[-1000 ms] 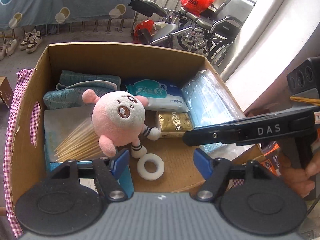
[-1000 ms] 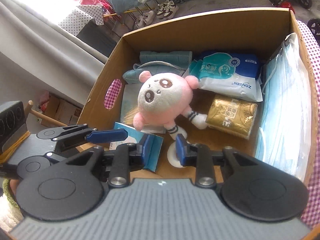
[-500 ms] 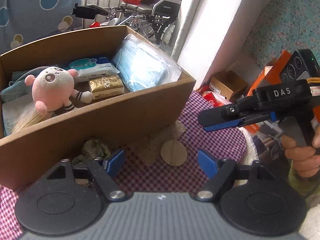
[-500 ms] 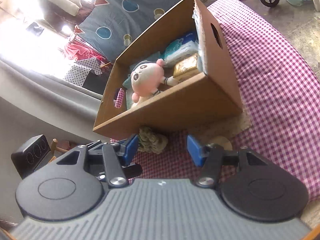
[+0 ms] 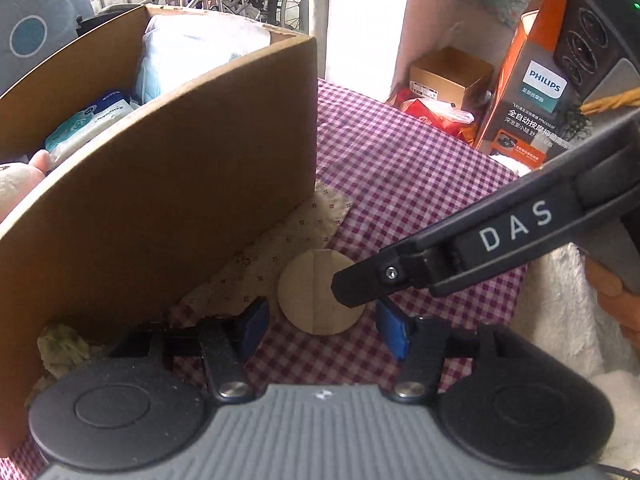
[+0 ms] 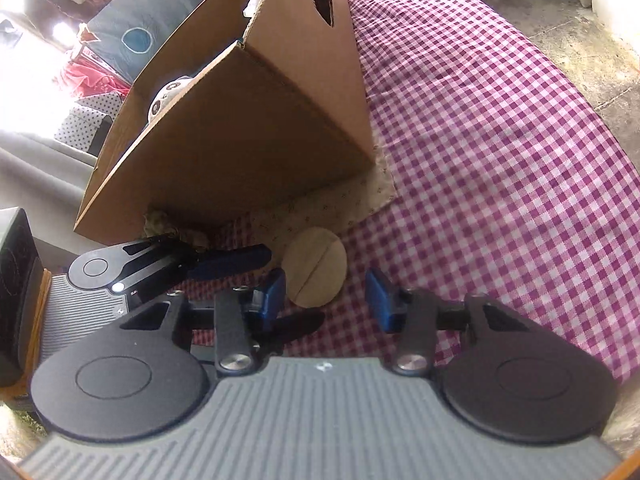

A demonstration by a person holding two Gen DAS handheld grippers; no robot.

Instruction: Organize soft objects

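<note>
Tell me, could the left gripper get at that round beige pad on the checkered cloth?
Probably yes. The left gripper is open with the round pad lying flat just ahead between its fingers, though the right gripper overlaps its edge.

"PHILIPS" on orange box [image 5: 532, 92]; "DAS" on right hand-held gripper [image 5: 352, 292]

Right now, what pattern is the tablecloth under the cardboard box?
The tablecloth is purple-and-white gingham check, seen best in the right wrist view beside the box.

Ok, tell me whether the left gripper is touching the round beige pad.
Apart. In the left wrist view, checkered cloth shows between the open left gripper and the round beige pad.
</note>
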